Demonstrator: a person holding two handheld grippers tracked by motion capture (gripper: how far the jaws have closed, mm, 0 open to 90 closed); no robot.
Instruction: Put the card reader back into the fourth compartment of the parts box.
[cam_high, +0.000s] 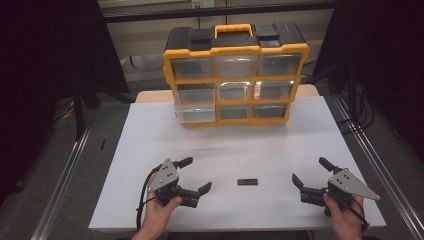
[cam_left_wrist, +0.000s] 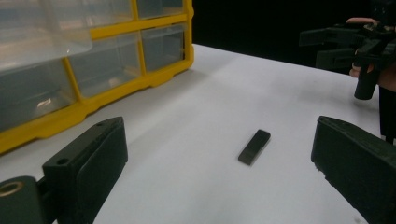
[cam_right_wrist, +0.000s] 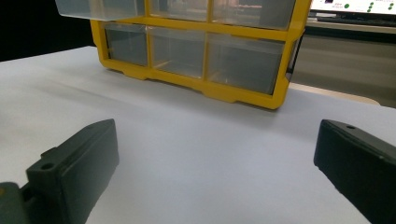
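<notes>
Your desk (cam_high: 280, 145) is evenly lit from above, while the surroundings fall into near black. In your gripper views the near claws look soft and blurred, and the organizer (cam_high: 235, 75) casts a faint shadow forward.

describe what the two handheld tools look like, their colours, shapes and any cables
Both are black two-jaw tools with chunky, blocky jaws that have a small round hole near the base. The left tool and the right tool each carry a grey three-cornered plate dotted with small dark marks on top. A black cable loops from the left one. The person's forearms are bare, no sleeves visible.
</notes>
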